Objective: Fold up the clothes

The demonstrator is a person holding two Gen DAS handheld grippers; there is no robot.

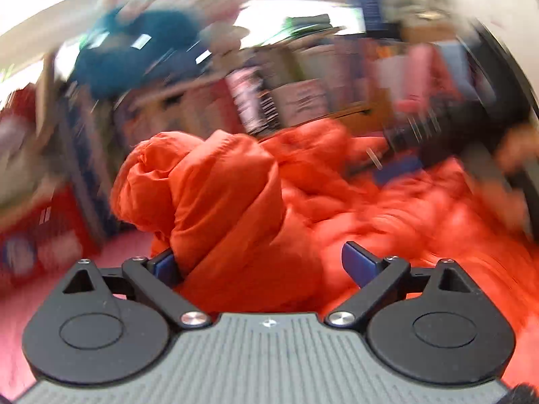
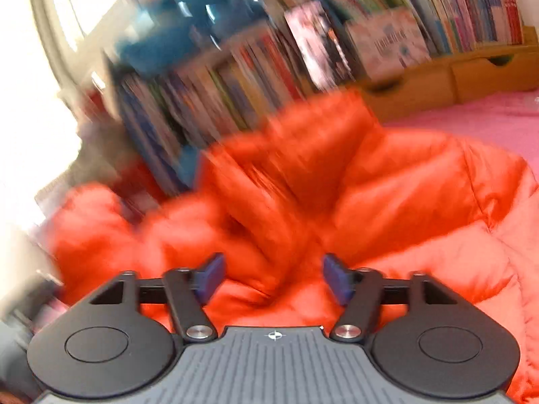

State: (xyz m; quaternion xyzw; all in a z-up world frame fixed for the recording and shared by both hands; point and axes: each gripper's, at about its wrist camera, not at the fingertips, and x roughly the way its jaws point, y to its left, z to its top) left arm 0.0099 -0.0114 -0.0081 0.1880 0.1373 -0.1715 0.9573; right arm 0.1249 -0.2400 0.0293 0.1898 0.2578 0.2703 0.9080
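An orange puffer jacket [image 1: 235,202] lies bunched on a pink bedspread [image 1: 20,330]. In the left wrist view a thick fold of the jacket rises between my left gripper's [image 1: 259,266] blue pads [image 1: 358,264]; the jaws stand wide apart with the fabric between them. In the right wrist view the jacket [image 2: 387,195] fills the middle, and my right gripper [image 2: 269,279] is open just above its crumpled surface, nothing held. The other gripper shows blurred at the right of the left wrist view [image 1: 438,134]. Both views are motion-blurred.
A wooden bookshelf [image 2: 421,84] full of books runs along the far side of the bed. A blue plush object [image 1: 134,50] sits on top of it. Pink bedspread [image 2: 471,118] shows to the right of the jacket.
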